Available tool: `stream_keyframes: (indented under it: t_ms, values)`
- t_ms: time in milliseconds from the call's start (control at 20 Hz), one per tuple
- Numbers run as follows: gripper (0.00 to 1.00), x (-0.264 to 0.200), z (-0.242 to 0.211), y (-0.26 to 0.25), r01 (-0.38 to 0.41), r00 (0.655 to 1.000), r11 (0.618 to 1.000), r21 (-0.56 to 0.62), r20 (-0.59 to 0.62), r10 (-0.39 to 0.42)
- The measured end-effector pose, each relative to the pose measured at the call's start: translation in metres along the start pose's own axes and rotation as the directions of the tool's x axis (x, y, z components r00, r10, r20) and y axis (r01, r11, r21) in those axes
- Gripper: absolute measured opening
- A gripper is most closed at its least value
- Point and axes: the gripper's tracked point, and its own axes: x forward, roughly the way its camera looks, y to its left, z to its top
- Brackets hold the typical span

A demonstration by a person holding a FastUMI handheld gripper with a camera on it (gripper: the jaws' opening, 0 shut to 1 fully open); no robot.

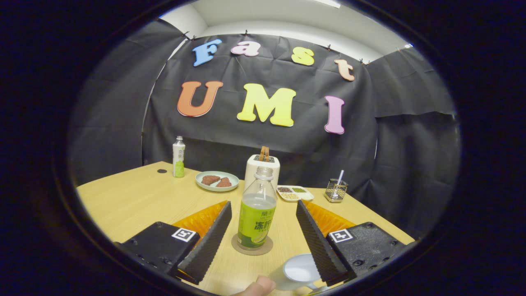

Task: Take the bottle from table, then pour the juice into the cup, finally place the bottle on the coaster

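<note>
Gripper [263,238]: fingers spread wide apart, touching nothing.
Fingertip [258,286]: a person's, nearest of all, just beside the cup.
Cup [298,273]: low between the fingers, against the right one, holding pale liquid.
Juice bottle [257,209]: upright between the fingers, clear of both, cap off, green label.
Coaster [252,246]: round, under the bottle.
Table [135,201]: light wood.
Toaster [263,167]: beyond the bottle, something sticking out of the slot.
Sectioned dish [294,193]: beside the toaster, right.
Wire holder [335,190]: further right.
Plate [217,181]: left of the toaster, two brown pieces.
Second bottle [178,157]: far left, upright.
</note>
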Motion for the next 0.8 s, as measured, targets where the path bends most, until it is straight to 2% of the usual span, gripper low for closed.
stream_keyframes:
  t_ms: [150, 500, 600, 800]
  values:
    - [1.0, -0.031, -0.01, -0.012, 0.018, 1.0, 1.0, 0.01, 0.004, -0.018]
    - [1.0, -0.096, -0.012, -0.02, -0.065, 0.998, 0.982, 0.176, 0.031, 0.061]
    - [1.0, -0.115, -0.009, -0.027, -0.074, 0.996, 0.983, 0.169, 0.055, 0.065]
    - [1.0, -0.15, 0.0, -0.033, -0.071, 0.995, 0.995, 0.073, 0.071, 0.066]
